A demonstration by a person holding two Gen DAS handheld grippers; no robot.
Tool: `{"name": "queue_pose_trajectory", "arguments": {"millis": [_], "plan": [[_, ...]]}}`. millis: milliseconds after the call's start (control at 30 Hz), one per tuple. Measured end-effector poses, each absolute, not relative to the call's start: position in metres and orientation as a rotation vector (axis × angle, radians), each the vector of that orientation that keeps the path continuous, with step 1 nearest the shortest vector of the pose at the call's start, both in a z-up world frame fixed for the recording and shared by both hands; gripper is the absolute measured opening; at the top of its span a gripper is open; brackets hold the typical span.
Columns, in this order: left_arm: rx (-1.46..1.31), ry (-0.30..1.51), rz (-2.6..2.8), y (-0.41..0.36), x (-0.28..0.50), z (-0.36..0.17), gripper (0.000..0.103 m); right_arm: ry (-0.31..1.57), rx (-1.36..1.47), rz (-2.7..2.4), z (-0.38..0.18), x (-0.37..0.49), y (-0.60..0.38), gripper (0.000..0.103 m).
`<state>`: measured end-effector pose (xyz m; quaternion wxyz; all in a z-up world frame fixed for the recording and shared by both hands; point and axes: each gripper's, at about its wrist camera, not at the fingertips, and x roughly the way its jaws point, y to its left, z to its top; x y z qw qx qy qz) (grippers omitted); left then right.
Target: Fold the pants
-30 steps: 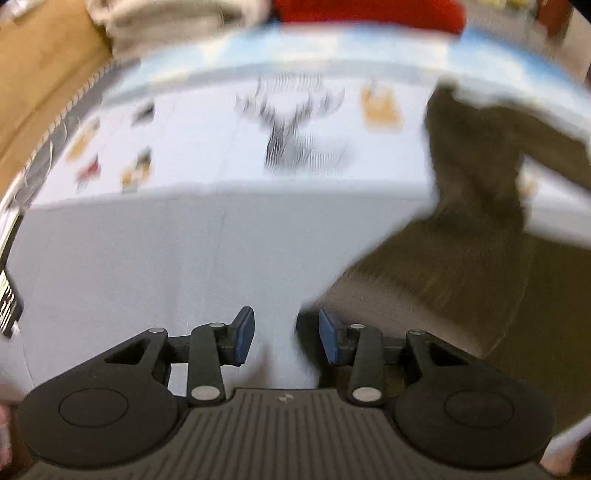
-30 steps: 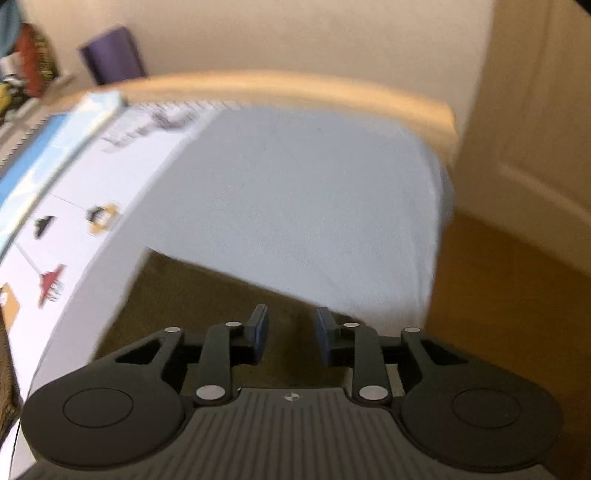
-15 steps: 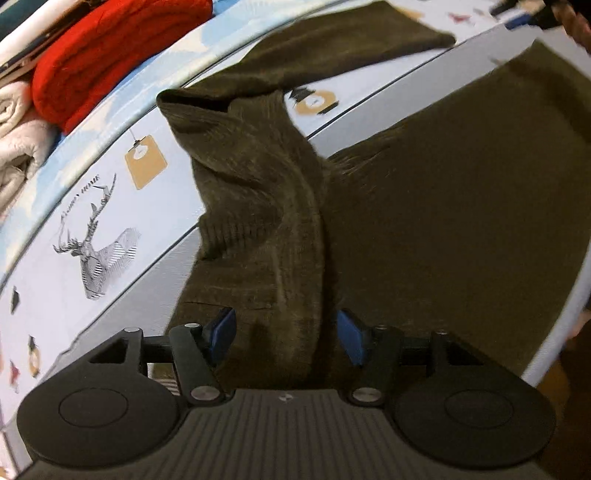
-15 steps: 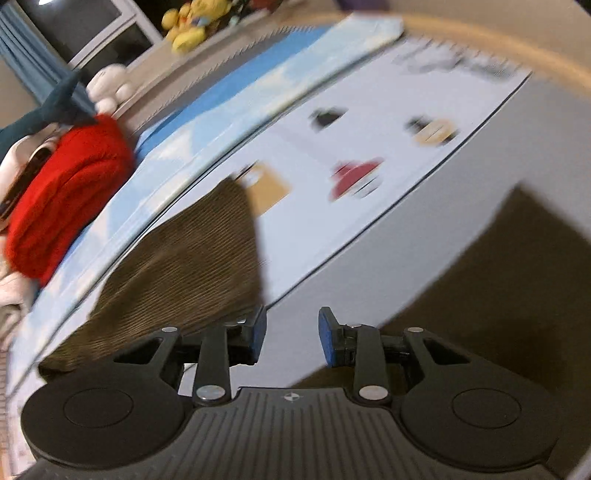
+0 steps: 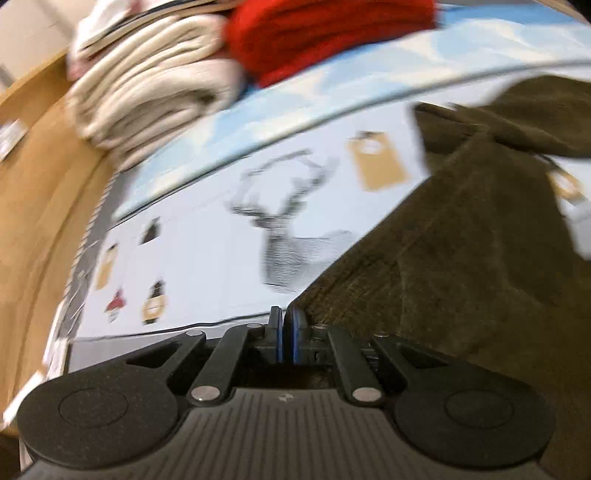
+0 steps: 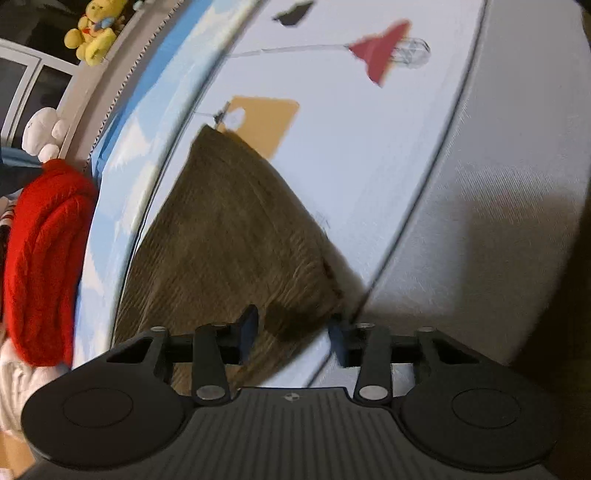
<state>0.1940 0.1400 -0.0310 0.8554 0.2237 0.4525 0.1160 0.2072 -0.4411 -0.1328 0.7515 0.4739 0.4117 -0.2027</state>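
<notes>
Now pinched together at the dark olive corduroy pants (image 5: 461,258) edge: left gripper (image 5: 284,334), earlier wide. Right gripper (image 6: 291,336) closing, apart over a pant leg, formerly above bare grey sheet (image 6: 498,184).

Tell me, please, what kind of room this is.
Probably a bedroom. The brown corduroy pants lie on a bed with a printed white and blue bedsheet. Folded cream towels and a red knitted garment are piled at its edge, and a yellow plush bear sits near a window.
</notes>
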Motion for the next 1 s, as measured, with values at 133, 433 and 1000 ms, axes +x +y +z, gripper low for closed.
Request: {"name": "queue_pose_trajectory", "arguments": {"millis": [133, 433, 1000], "plan": [[0.436, 0.936, 0.335, 0.157, 0.212, -0.035, 0.004, 0.772, 0.999, -0.498, -0.106, 0.198, -0.446, 0.009], [0.352, 0.852, 0.327, 0.168, 0.219, -0.030, 0.003, 0.345, 0.907, -0.542, 0.038, 0.112, -0.505, 0.008], [0.310, 0.770, 0.443, 0.159, 0.278, -0.059, 0.000, 0.263, 0.853, -0.602, 0.031, 0.179, -0.541, 0.016]]}}
